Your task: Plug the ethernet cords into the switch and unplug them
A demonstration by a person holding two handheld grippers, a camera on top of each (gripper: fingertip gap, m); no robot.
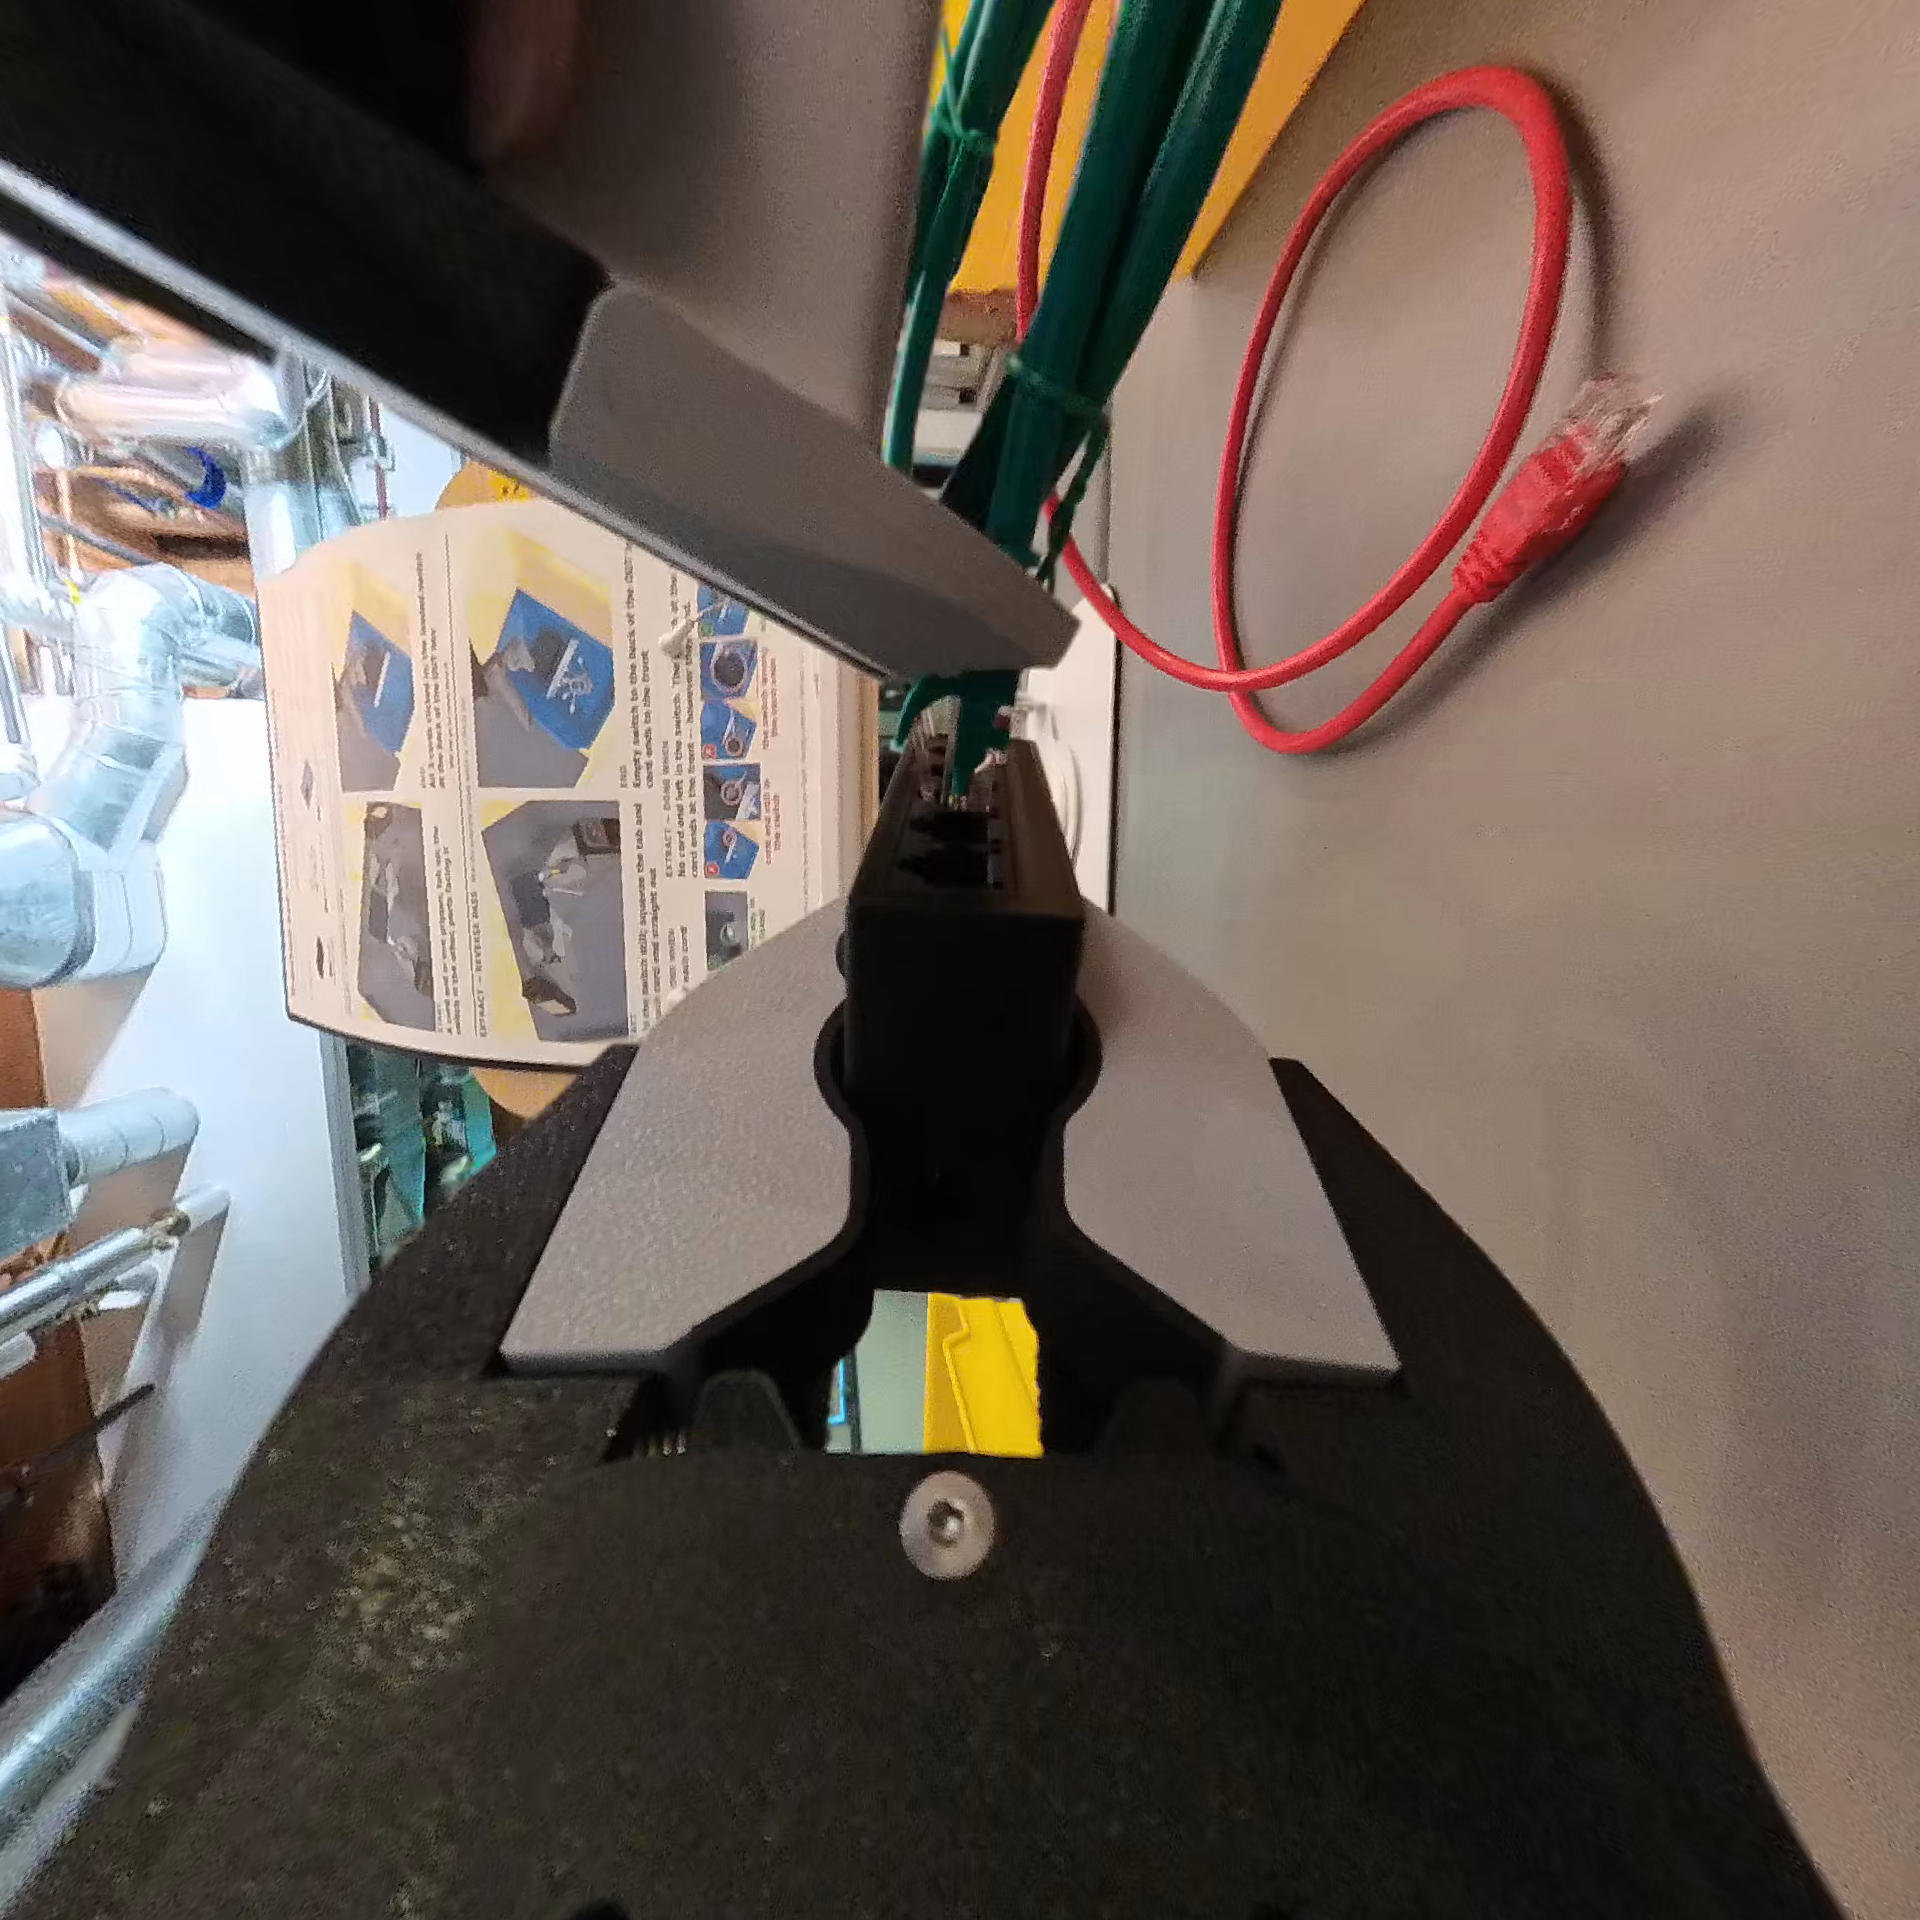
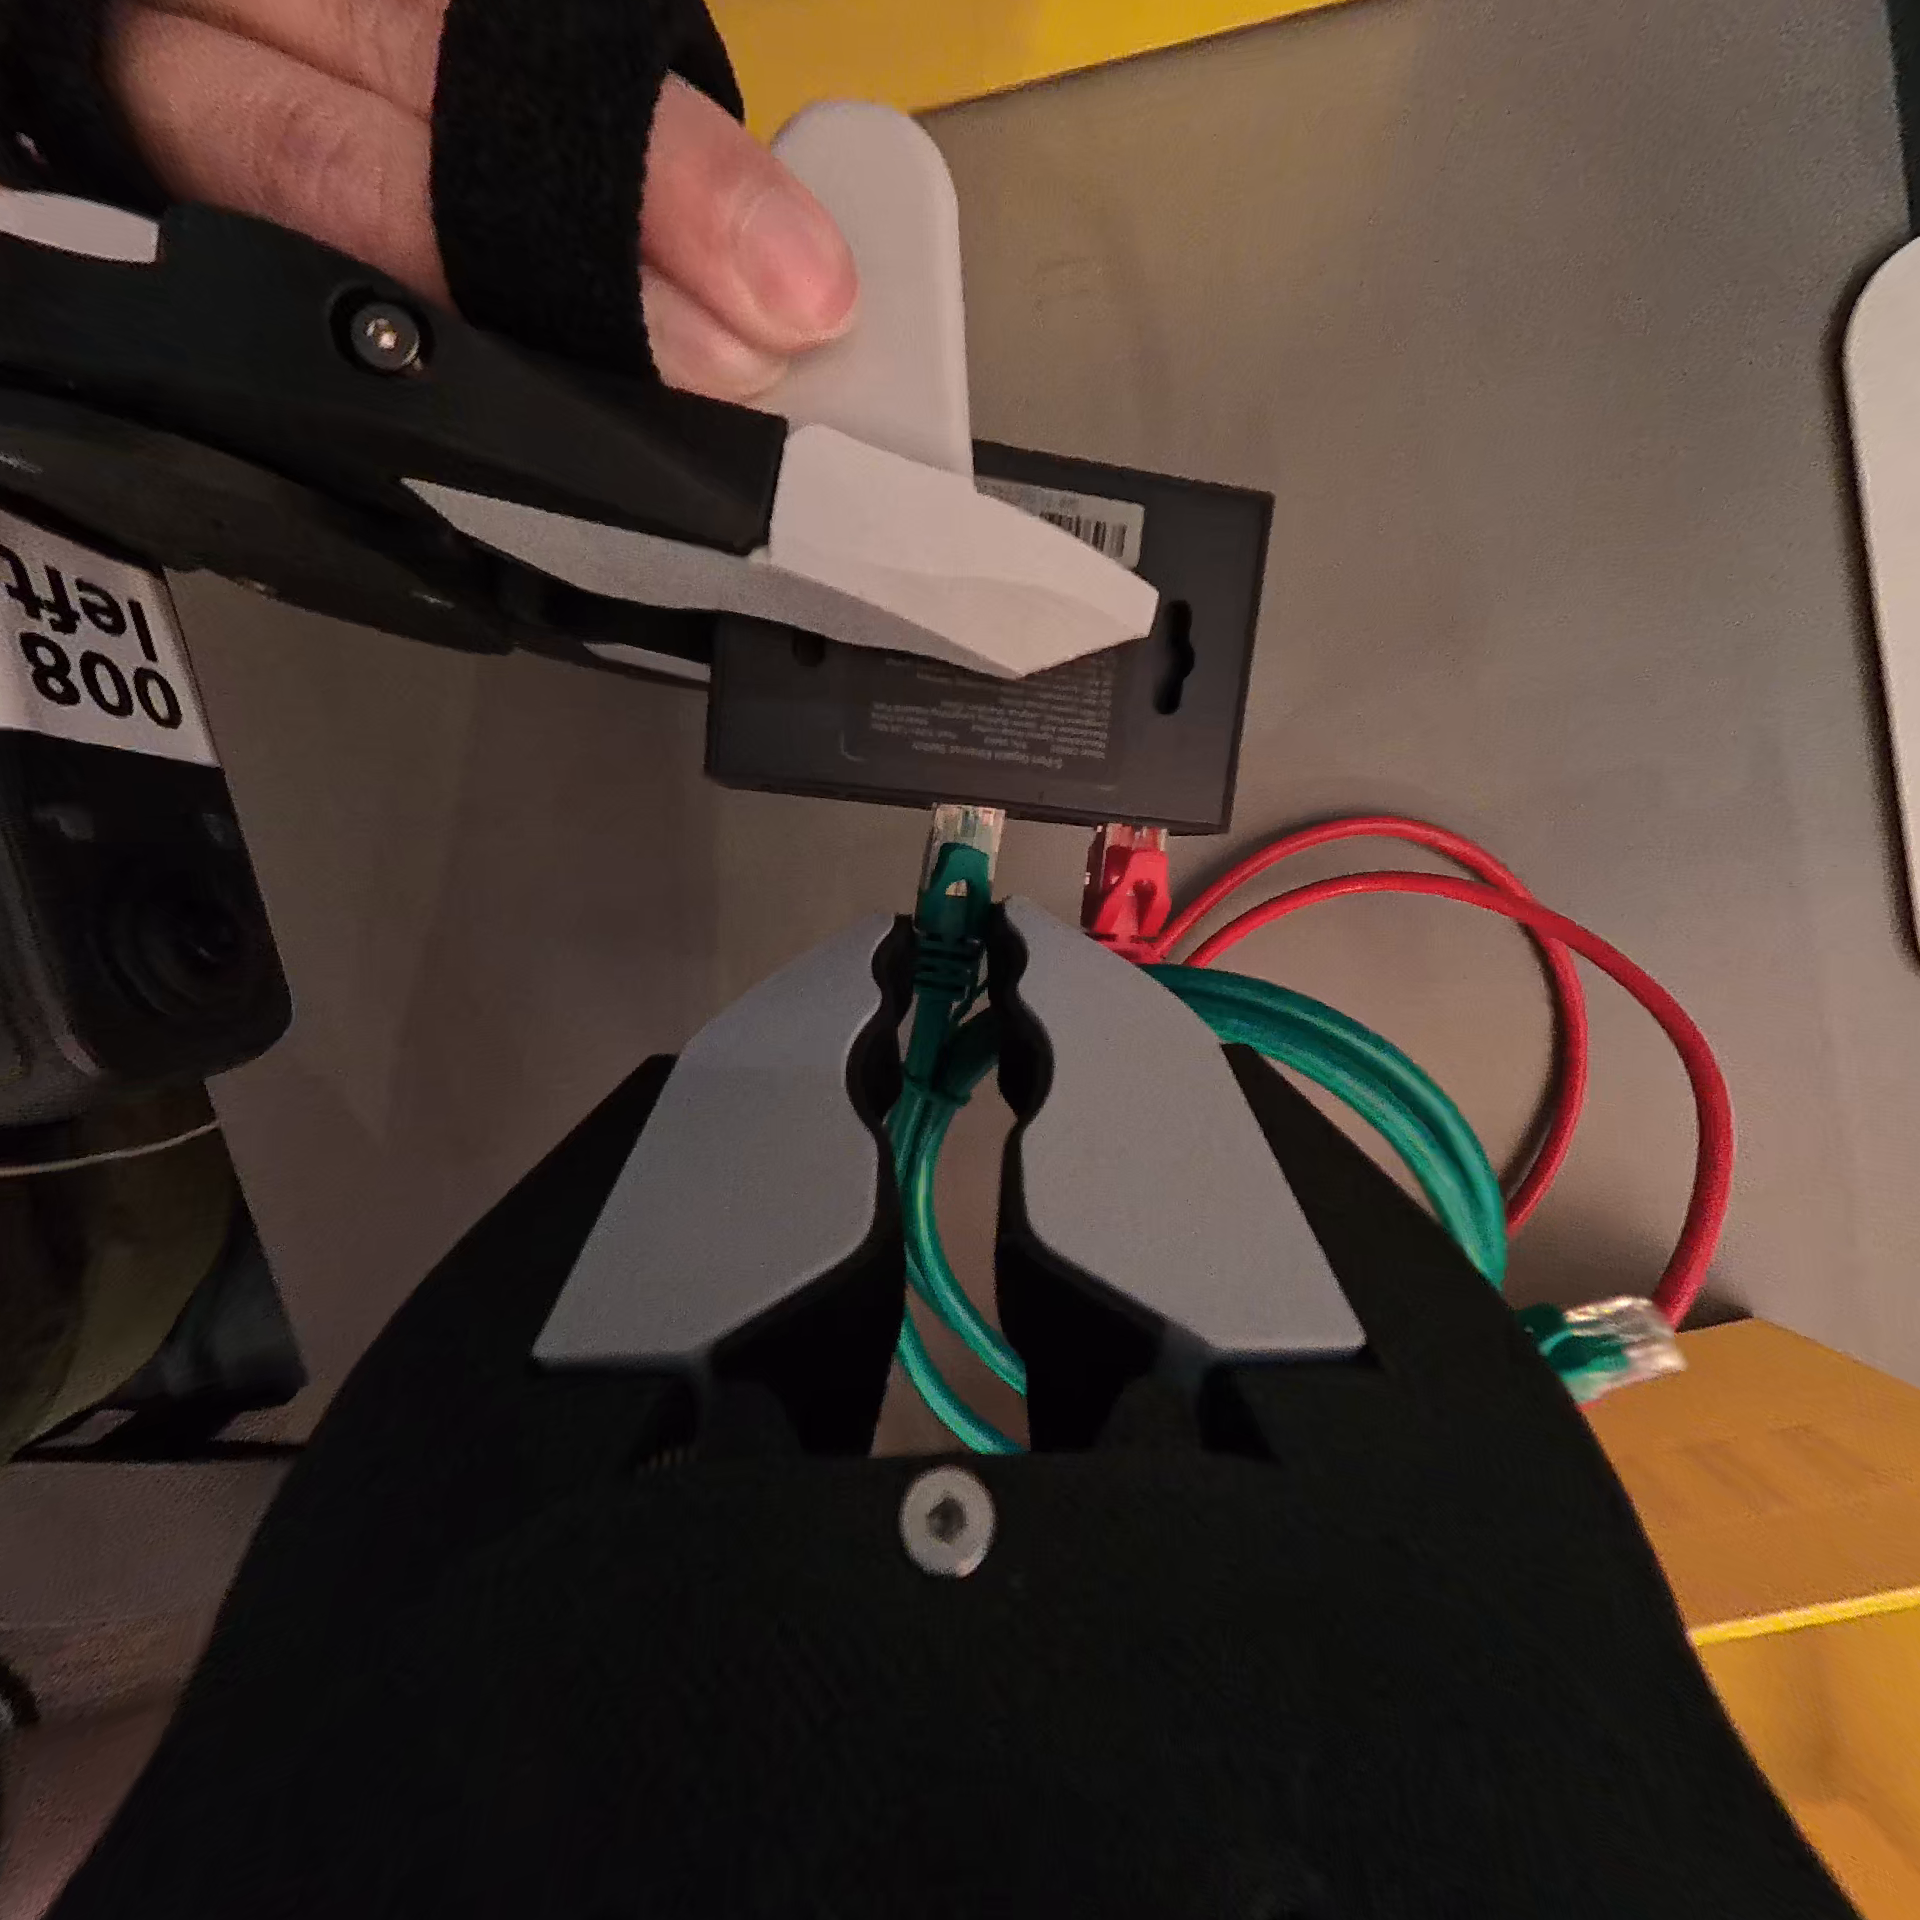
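Observation:
My left gripper [image 1: 961, 925] is shut on the black switch [image 1: 961, 862] and holds it on edge above the grey mat [image 1: 1558, 1143]. In the right wrist view the switch [image 2: 1195, 623] shows its underside, clamped by the left gripper's white fingers [image 2: 935, 582]. My right gripper [image 2: 951, 925] is shut on the boot of a green ethernet cord [image 2: 1351, 1060]. Its clear plug [image 2: 964, 842] is at a port and sticks out farther than the red plug [image 2: 1127, 873] seated beside it. A right gripper finger [image 1: 790, 520] crosses the left wrist view above the green plug [image 1: 961, 738].
The red cord [image 1: 1558, 260] loops on the mat with its other plug [image 1: 1558, 478] loose. The green cord's other plug [image 2: 1610, 1340] hangs by a yellow surface [image 2: 1766, 1507]. An instruction sheet [image 1: 540, 779] stands behind. A hand [image 2: 520, 156] holds the left gripper. The left gripper's tips are roughly 5 cm from the right gripper's.

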